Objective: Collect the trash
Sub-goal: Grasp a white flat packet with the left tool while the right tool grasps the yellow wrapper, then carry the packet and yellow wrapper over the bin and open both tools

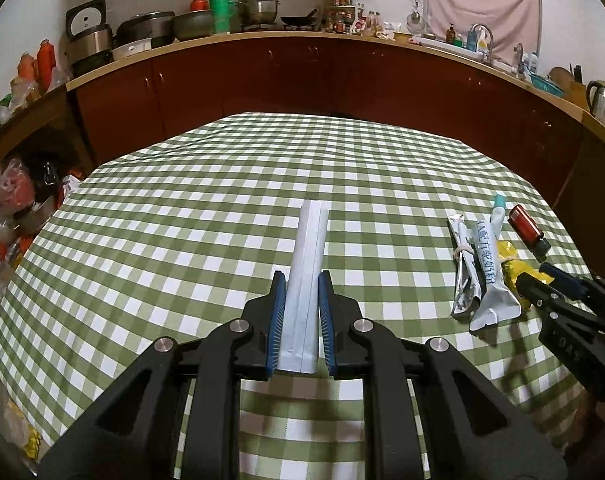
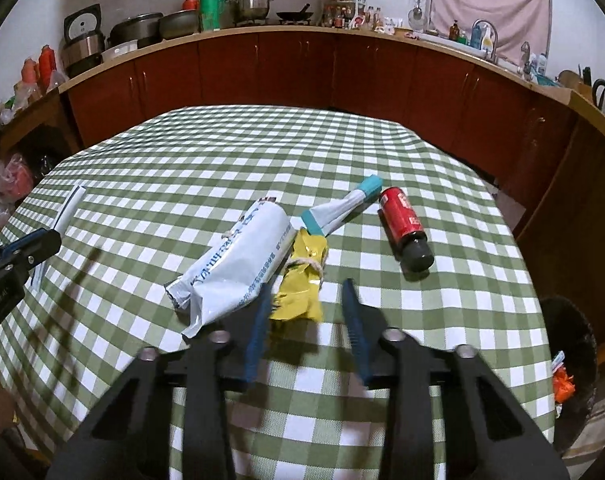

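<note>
Left claw (image 1: 301,280) clamped on a long white packet (image 1: 308,264), blue pads pressed to both its sides, the packet sticking forward over the green checked table (image 1: 182,208). Right claw (image 2: 307,292) blurred, jaws apart, around the near end of a yellow wrapper (image 2: 302,280) tied with string; left pad close against the wrapper, right pad clear of it, so not gripping. Yellow wrapper lying on the table, touching a large white pouch (image 2: 238,260) on its left and the flat end of a white tube with a teal cap (image 2: 342,208) beyond it. Red bottle with a black cap (image 2: 404,224) on its side just right of the tube, apart from the wrapper. Dark bin (image 2: 570,368) beside the table at the right edge, orange scraps inside. From the left wrist view, a silver sachet (image 1: 464,268) beside the pouch.
</note>
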